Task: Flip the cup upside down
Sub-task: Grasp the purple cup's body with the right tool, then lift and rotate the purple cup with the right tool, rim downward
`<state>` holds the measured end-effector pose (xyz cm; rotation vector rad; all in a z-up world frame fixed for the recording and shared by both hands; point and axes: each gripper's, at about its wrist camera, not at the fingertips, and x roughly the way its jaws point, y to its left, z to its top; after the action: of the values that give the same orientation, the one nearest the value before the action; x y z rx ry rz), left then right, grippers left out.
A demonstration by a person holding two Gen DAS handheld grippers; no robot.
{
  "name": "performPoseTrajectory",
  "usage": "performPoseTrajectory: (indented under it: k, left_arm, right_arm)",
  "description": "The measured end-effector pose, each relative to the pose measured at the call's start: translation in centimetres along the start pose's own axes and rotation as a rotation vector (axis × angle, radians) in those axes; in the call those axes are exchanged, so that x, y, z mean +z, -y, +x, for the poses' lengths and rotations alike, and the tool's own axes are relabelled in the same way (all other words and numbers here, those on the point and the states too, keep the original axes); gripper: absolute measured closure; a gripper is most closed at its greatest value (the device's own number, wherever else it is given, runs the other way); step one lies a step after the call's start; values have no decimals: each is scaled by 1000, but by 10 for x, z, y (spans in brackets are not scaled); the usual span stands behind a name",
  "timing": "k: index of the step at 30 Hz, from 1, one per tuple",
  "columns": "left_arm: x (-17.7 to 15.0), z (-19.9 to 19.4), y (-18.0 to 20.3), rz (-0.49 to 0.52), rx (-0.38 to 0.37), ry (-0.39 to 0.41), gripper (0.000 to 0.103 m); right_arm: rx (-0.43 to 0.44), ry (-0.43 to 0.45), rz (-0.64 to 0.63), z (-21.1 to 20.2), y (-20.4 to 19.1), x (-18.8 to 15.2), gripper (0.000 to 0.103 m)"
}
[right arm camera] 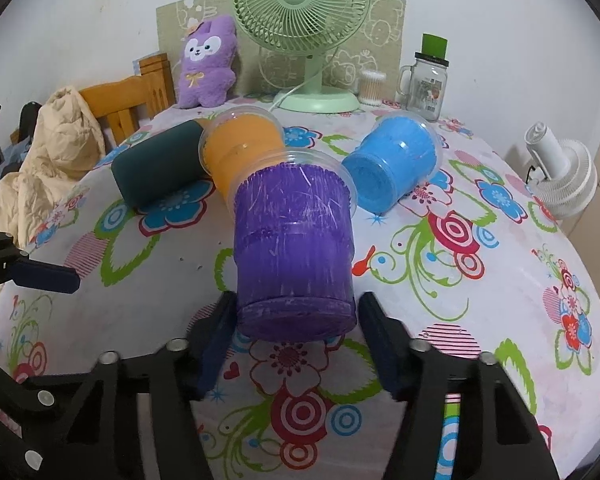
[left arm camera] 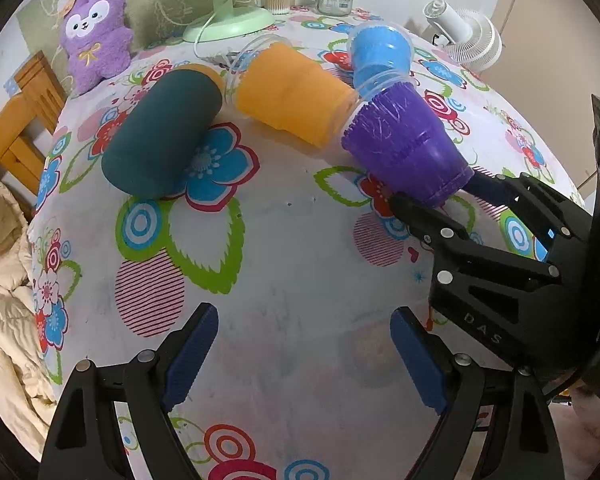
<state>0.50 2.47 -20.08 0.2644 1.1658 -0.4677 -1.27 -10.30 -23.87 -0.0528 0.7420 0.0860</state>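
A purple cup (right arm camera: 294, 248) lies on its side on the floral tablecloth, its base toward my right gripper (right arm camera: 296, 344). The right jaws stand on either side of the cup's base, close to it, without a visible squeeze. In the left wrist view the purple cup (left arm camera: 404, 148) lies at the right with the right gripper (left arm camera: 440, 200) at its base. My left gripper (left arm camera: 304, 360) is open and empty over bare cloth. An orange cup (right arm camera: 240, 148), a blue cup (right arm camera: 392, 164) and a dark green cup (right arm camera: 160, 164) also lie on their sides.
A green desk fan (right arm camera: 304, 16), a purple plush toy (right arm camera: 208, 64), a glass mug jar (right arm camera: 428, 84) and a cotton swab box (right arm camera: 370, 88) stand at the far edge. A white fan (right arm camera: 564, 172) is at the right. A wooden chair (right arm camera: 128, 104) with a beige jacket is at the left.
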Motion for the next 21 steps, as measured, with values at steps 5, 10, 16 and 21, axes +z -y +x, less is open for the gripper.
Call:
performPoseTrajectory:
  k: [5,10,16,21]
  left_arm:
    - [0,1,3,12,5,4,13]
    - [1,-3,7,12,1,-3,13]
    - [5,-20,14,3,3,0,13]
    - [11,-40,21,-24,-15,5,13]
  right_arm:
    - [12,14,10,-3,2,0,46]
    - [5,28,1,-12,4,3,46]
    - [16,8,9,-30,15,14,46]
    - [23,-44,-31,-48,22,31,46]
